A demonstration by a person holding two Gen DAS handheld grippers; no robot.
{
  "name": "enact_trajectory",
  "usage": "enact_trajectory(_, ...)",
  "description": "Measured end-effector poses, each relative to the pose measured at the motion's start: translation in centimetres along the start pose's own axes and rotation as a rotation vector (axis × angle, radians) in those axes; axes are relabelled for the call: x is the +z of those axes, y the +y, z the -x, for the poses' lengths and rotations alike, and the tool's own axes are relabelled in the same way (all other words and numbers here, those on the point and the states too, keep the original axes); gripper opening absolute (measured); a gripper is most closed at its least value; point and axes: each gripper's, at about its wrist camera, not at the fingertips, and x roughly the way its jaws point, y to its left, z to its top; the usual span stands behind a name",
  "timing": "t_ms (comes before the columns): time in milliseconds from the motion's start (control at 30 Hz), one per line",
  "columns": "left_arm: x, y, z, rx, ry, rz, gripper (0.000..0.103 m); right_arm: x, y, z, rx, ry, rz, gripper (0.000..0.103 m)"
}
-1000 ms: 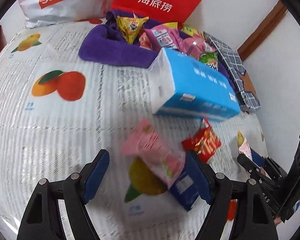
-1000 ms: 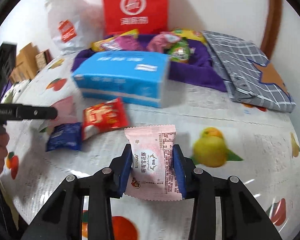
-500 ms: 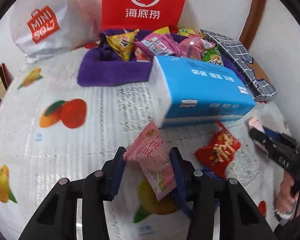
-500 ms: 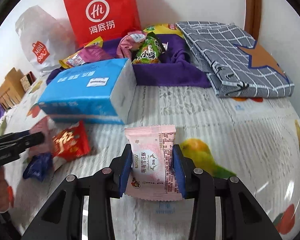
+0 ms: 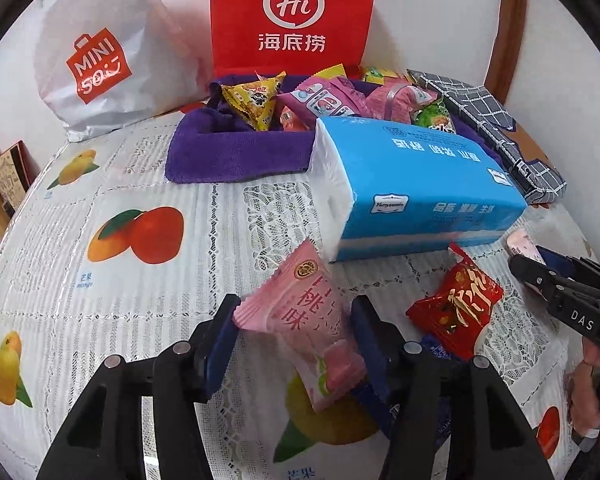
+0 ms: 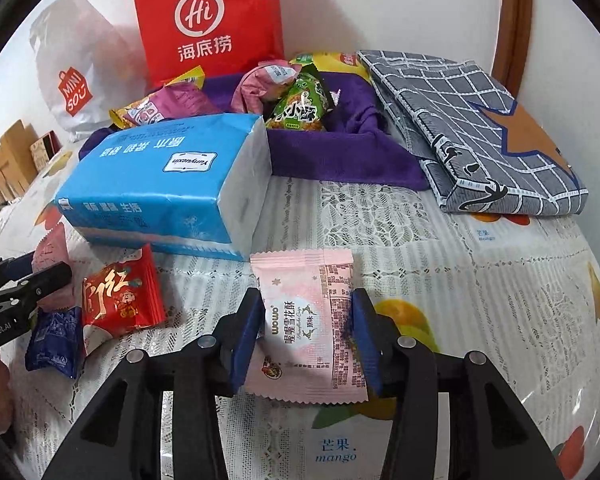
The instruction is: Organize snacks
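The near left of the tablecloth (image 5: 100,300) lies bare, while the blue tissue pack (image 5: 420,184) and purple cloth bin (image 5: 228,152) crowd the far side by the wall. Only the right wrist view shows the whole grey checked pouch (image 6: 480,132); only the left shows the peach-pink packet (image 5: 308,320) fully. Compared with a second ago, the left gripper (image 5: 294,344) has narrowed around that tilted packet and is opening, pads apart from it, while the right gripper (image 6: 306,340), then clamped, is opening around the pale pink snack packet (image 6: 308,320).

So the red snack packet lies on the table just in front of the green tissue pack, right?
Not quite: the tissue pack is blue, not green, as the right wrist view shows. The red snack packet does lie on the table just in front of it.
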Motion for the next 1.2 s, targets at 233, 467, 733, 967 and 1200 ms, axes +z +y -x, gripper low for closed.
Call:
enact_trajectory(233, -0.1, 0.3, 0.1, -0.016, -0.003, 0.018, 0.055, 0.0, 0.3, 0.0, -0.016, 0.002, 0.012, 0.048)
enact_trajectory(467, -0.1, -0.1, 0.0, -0.003, 0.003, 0.000, 0.056, 0.0, 0.5, 0.0, -0.020, 0.003, 0.016, 0.048)
enact_trajectory(733, -0.1, 0.1, 0.0, -0.013, -0.001, 0.010, 0.056, 0.0, 0.4, -0.1, -0.018, 0.003, 0.016, 0.048)
enact_trajectory(967, -0.2, 0.6, 0.1, -0.028, -0.010, 0.035, 0.052, 0.0, 0.5, -0.1, -0.017, 0.003, 0.016, 0.047)
enact_trajectory(1200, -0.3, 1.5, 0.2, -0.064, -0.022, 0.082, 0.046, 0.0, 0.1, 0.0, -0.007, 0.000, 0.000, 0.045)
